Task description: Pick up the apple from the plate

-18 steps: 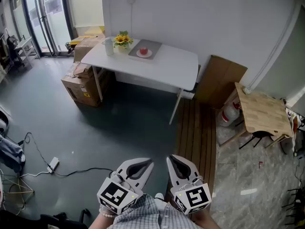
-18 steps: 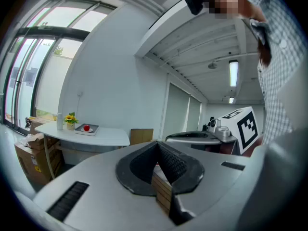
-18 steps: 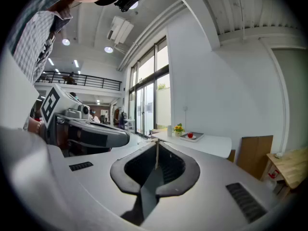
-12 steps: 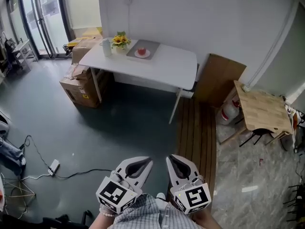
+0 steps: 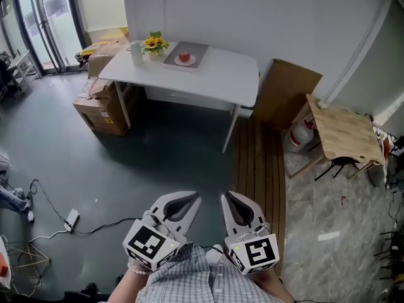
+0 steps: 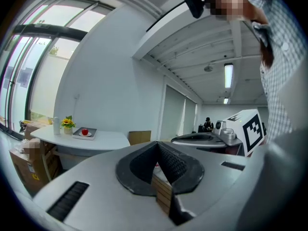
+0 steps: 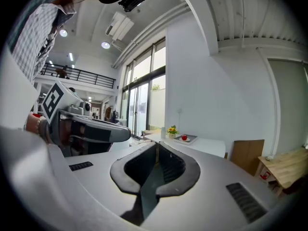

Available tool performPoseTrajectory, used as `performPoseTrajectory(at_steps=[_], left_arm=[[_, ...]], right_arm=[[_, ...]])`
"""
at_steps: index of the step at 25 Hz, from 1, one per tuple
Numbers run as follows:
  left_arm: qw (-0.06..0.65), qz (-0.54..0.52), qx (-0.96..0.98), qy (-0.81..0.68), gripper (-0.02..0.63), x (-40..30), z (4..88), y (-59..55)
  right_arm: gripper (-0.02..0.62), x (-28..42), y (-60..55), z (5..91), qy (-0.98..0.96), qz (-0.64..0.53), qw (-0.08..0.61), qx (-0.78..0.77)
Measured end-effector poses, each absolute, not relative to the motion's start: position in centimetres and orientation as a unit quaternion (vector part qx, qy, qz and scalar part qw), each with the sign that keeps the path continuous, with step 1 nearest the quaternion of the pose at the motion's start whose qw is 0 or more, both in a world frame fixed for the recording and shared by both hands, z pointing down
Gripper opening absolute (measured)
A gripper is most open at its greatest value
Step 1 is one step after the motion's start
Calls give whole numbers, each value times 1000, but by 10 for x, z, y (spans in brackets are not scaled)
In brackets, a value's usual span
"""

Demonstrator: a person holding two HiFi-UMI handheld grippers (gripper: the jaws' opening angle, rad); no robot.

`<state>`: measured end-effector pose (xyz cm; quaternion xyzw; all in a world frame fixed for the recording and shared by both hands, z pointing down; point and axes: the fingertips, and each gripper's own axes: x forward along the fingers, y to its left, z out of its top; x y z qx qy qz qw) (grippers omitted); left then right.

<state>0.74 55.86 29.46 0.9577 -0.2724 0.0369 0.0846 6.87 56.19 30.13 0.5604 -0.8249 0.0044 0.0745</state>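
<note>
Nothing is done yet: my left gripper (image 5: 194, 199) and right gripper (image 5: 226, 197) are clenched empty, well apart from the desk (image 5: 218, 76). The apple (image 5: 184, 57) seemingly sits on its plate (image 5: 190, 62) by the far edge.

A white table (image 5: 214, 74) stands against the wall, bearing a vase of sunflowers (image 5: 153, 43), a white cup (image 5: 135, 52) just beside it and a gray tray (image 5: 194, 47). Cardboard boxes (image 5: 101, 106) sit at its left end. A cardboard sheet (image 5: 287, 93) leans on the wall near a small wooden table (image 5: 344, 134). A power strip (image 5: 72, 218) lies on the floor.
</note>
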Motion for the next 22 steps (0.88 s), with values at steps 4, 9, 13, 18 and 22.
performPoseTrajectory(at_steps=[4,9,13,18,22], left_arm=[[80,37,958,-272,10,-17,298,557],[83,39,954,-287,11,-38,304,550],[79,35,950,-301,10,-41,304,537],[78,38,945,-316,11,-33,307,512],[70,50,942,-325,11,-6,306,480]], right_arm=[[31,53,561,305,-814,11,66,576],[31,35,563,308,-815,-7,81,574],[31,46,550,307,-808,-44,105,579],[31,56,524,305,-816,-40,85,570],[31,72,495,309,-822,-36,90,561]])
